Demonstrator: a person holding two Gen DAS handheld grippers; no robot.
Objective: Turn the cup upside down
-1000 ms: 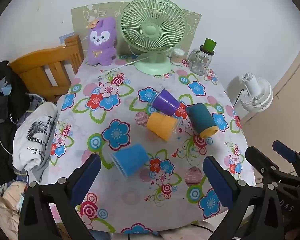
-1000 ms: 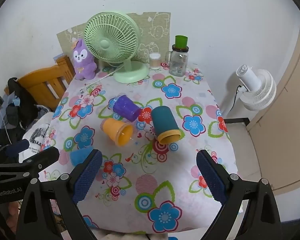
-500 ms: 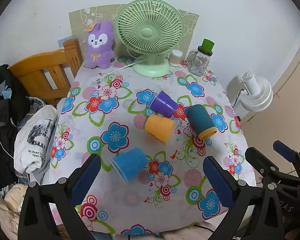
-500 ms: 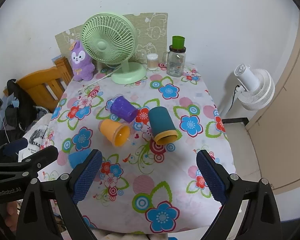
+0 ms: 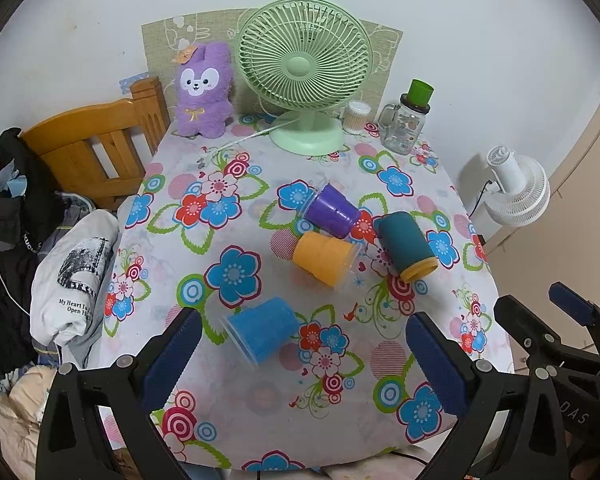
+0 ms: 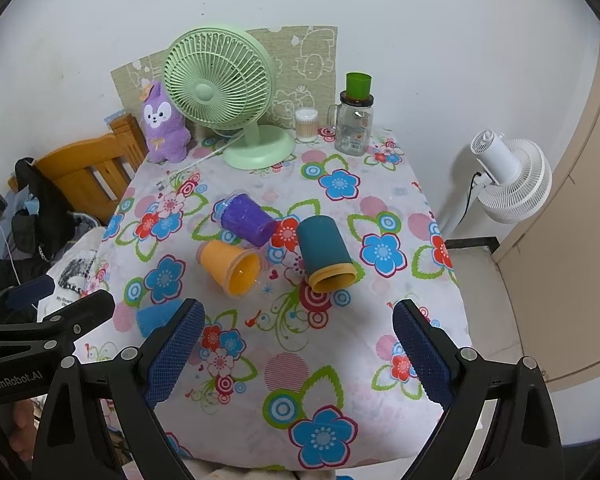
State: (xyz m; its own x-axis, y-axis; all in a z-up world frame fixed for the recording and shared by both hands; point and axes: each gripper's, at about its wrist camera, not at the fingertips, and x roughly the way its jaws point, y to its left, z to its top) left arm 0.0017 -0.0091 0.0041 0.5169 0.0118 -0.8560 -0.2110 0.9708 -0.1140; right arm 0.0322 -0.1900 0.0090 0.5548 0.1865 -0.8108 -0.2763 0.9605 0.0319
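Several cups lie on their sides on a flowered tablecloth (image 5: 236, 184). A blue cup (image 5: 262, 330) lies nearest, partly hidden in the right wrist view (image 6: 154, 318). An orange cup (image 5: 324, 258) (image 6: 230, 266), a purple cup (image 5: 332, 212) (image 6: 246, 220) and a teal cup with an orange rim (image 5: 406, 246) (image 6: 324, 254) lie mid-table. My left gripper (image 5: 300, 360) is open and empty, above the front edge near the blue cup. My right gripper (image 6: 296, 354) is open and empty, in front of the teal cup.
A green desk fan (image 5: 304, 76), a purple plush toy (image 5: 204, 92), a glass jar with a green lid (image 5: 410, 124) and a small container (image 5: 356, 116) stand at the back. A wooden chair (image 5: 96, 148) with clothes is left; a white floor fan (image 5: 516, 192) is right.
Both grippers have drawn back and risen a little, so the cups sit slightly farther away in both views. The cups have not moved. Both grippers stay open.
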